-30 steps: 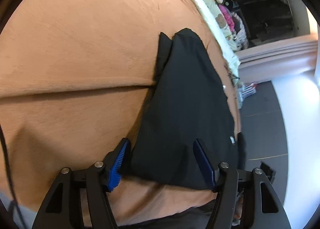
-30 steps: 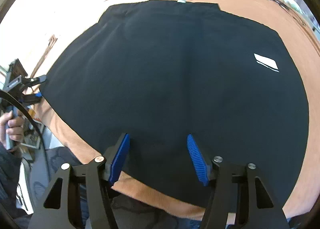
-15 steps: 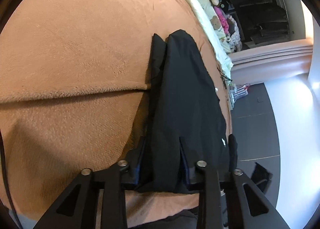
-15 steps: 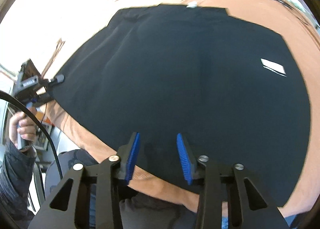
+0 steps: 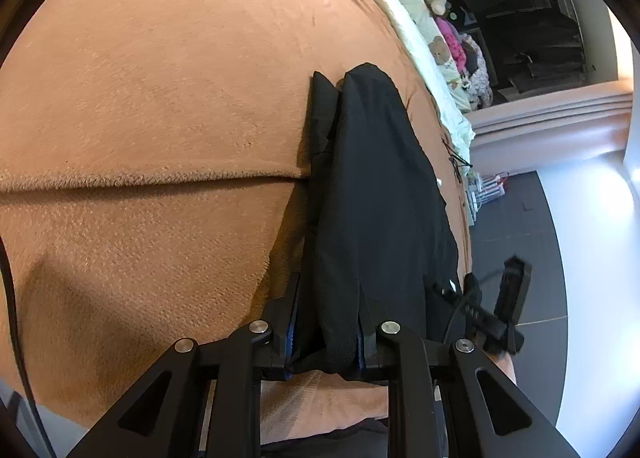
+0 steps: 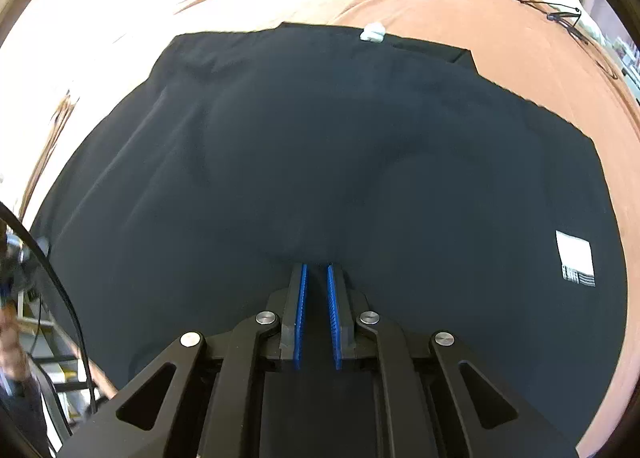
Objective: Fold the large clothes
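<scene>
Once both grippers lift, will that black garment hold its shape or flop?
The black garment will probably flop: it already puckers where the right gripper pinches it. It bunches into a thick roll in the left gripper, so it is likely soft. Its wide unheld spread on the brown blanket should sag.

The blue pads of the left tool (image 5: 326, 338) are almost wholly covered by the bunched black garment (image 5: 380, 198). In the right wrist view, the garment's (image 6: 320, 162) near hem is hidden behind the right tool (image 6: 316, 298), and the hand (image 6: 10, 346) at the left edge is blurred and cut off.
</scene>
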The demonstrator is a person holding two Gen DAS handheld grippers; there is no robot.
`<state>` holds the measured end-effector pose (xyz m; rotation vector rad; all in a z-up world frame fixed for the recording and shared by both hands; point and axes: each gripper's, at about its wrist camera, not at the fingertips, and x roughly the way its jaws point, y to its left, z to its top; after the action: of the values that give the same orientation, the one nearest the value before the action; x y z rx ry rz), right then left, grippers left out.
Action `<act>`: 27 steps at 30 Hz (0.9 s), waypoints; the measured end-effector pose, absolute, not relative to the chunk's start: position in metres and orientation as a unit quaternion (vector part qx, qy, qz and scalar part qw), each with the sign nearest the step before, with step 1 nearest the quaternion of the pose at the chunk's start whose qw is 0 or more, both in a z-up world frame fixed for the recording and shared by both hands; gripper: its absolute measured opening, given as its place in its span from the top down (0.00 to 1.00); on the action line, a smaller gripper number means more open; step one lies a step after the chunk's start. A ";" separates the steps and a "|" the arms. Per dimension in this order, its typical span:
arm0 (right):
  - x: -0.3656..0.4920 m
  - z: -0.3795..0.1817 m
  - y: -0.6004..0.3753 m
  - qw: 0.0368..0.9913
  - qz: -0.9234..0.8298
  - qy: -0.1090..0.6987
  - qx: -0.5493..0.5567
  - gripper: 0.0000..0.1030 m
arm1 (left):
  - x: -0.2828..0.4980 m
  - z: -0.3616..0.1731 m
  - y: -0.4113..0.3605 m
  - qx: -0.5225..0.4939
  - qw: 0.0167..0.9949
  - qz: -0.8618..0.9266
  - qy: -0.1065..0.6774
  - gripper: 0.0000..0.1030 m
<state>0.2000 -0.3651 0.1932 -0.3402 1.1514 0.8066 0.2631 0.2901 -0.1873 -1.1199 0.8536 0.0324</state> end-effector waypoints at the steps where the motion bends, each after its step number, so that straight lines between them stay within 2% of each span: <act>1: 0.206 0.192 -0.361 0.751 0.369 0.526 -0.153 0.93 | 0.264 -0.187 0.290 -0.515 0.761 0.018 0.394 0.79; 19: 0.294 0.172 -0.291 0.797 0.332 0.484 -0.141 0.93 | 0.258 -0.199 0.288 -0.539 0.737 0.082 0.400 0.80; 27: 0.269 0.199 -0.316 0.786 0.357 0.489 -0.121 0.92 | 0.254 -0.186 0.284 -0.537 0.743 0.082 0.391 0.82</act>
<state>0.2685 -0.3159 0.1987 -0.2612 1.0550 0.7704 0.2542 0.2841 -0.1859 -1.1767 0.8573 0.1787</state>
